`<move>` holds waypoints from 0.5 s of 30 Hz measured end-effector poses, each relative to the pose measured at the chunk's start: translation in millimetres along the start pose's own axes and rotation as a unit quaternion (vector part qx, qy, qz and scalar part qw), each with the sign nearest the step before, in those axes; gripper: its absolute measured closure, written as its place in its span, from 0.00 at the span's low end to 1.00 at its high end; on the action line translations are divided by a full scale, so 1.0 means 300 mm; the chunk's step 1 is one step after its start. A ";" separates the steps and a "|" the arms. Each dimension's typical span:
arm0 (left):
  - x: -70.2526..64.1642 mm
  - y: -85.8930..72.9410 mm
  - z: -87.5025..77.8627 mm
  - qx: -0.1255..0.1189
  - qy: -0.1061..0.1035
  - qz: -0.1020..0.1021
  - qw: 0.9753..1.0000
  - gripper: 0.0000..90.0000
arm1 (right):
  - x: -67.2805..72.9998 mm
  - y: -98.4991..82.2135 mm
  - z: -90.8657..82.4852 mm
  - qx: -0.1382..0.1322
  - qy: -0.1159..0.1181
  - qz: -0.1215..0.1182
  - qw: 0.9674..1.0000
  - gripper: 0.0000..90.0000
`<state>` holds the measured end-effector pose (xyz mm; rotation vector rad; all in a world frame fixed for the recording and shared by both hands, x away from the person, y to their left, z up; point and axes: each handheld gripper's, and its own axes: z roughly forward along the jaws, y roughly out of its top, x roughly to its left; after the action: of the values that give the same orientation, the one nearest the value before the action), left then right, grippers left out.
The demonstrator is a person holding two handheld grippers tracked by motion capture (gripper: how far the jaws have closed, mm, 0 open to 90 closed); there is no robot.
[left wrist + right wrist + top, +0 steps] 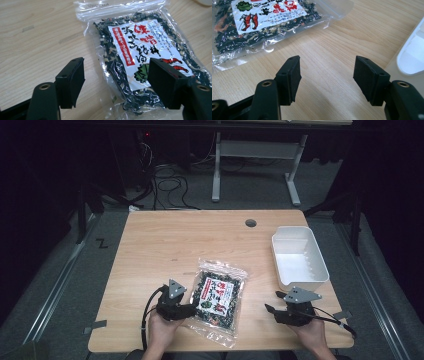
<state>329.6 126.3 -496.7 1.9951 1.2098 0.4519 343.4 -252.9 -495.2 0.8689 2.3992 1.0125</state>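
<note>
because the bag [218, 300] lies flat on the table [165, 245] between the two grippers, the coming move is governed by which gripper is closer to it. the left gripper [187, 310] is seen at the bag's near left edge, just beside or touching the plastic; contact cannot be told from the high view. in the left gripper view, the jaws are spread wide, one over bare wood and the other over the bag's [140, 55] lower corner, so the bag's edge is straddled but nothing is pinched. the right gripper [272, 312] is held well apart from the bag, to its right, near the tub [320, 270]. in the right gripper view, its jaws are also spread, with only bare table between them, and the bag [262, 25] is seen farther off to the upper left.

the bag's long axis is set roughly from the near edge of the table toward the far edge, tilted slightly, with the sealed clear strip at the far end. the left gripper is therefore judged the nearer one for a grasp. closing on the near left edge is judged to call for a low, flat approach, since the plastic is thin and may slip.
</note>
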 end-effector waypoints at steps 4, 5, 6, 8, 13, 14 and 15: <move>-0.002 0.006 0.001 0.010 0.019 -0.009 1.000 0.31 | 0.002 -0.002 -0.003 -0.001 -0.001 -0.001 1.000 0.45; 0.000 0.008 0.001 0.012 0.019 -0.011 1.000 0.30 | 0.002 -0.004 -0.001 0.000 -0.003 -0.004 1.000 0.45; 0.000 0.008 0.001 0.012 0.019 -0.011 1.000 0.30 | 0.002 -0.004 0.000 0.005 -0.004 -0.003 1.000 0.45; 0.003 0.007 0.004 0.018 0.017 -0.017 1.000 0.30 | 0.000 -0.004 0.005 0.004 -0.002 -0.002 1.000 0.45; -0.005 0.015 0.010 0.023 0.015 -0.010 1.000 0.29 | -0.003 -0.002 0.005 0.006 0.003 0.005 1.000 0.44; -0.008 0.018 0.011 0.028 0.011 -0.011 0.999 0.29 | -0.004 -0.002 0.004 0.008 0.005 0.007 1.000 0.44; -0.012 0.022 0.013 0.033 0.014 -0.005 0.999 0.30 | -0.006 -0.002 0.005 0.006 0.007 0.007 1.000 0.44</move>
<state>334.4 119.8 -494.1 2.0443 1.2660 0.4403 345.3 -253.6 -496.3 0.8875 2.4164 1.0125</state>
